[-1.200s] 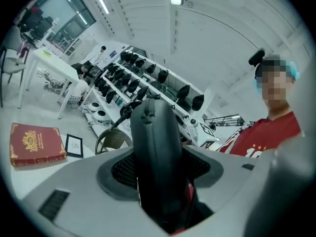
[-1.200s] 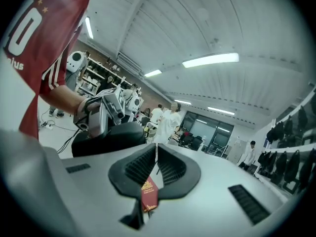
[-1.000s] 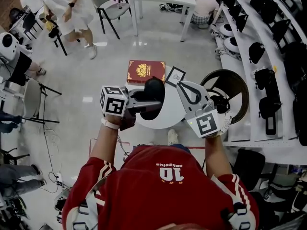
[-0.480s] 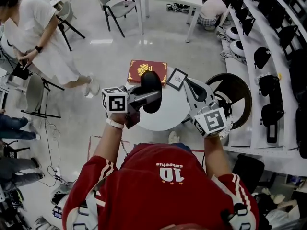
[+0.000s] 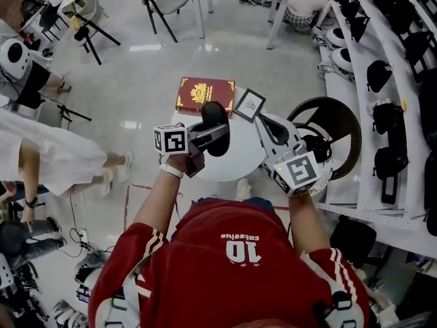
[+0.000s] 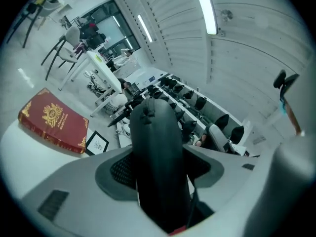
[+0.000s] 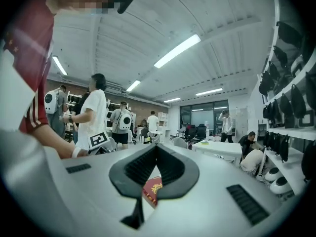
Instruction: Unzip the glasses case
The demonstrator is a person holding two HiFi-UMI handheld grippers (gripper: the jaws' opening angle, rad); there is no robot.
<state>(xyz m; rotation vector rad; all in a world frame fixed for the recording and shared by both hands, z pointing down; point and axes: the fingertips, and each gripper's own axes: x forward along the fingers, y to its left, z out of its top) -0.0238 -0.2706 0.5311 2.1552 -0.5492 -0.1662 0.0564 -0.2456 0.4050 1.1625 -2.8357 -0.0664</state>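
Beyond left fingers (image 6: 74, 181) clamped on black glasses case (image 6: 158, 157), round white tabletop (image 5: 239, 157), red gold-crest book (image 5: 205, 96), right fingers (image 7: 222, 181) closed, empty, "10" on shirt (image 5: 244, 249)

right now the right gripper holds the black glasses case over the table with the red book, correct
No: the left gripper holds the glasses case, as the left gripper view shows. The table and red book are as you say.

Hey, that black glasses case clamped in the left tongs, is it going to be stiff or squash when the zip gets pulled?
The glasses case is likely stiff: its rounded shell keeps its shape between the left tongs. It looks smooth and curved, so it may twist or slip when the zip is tugged.
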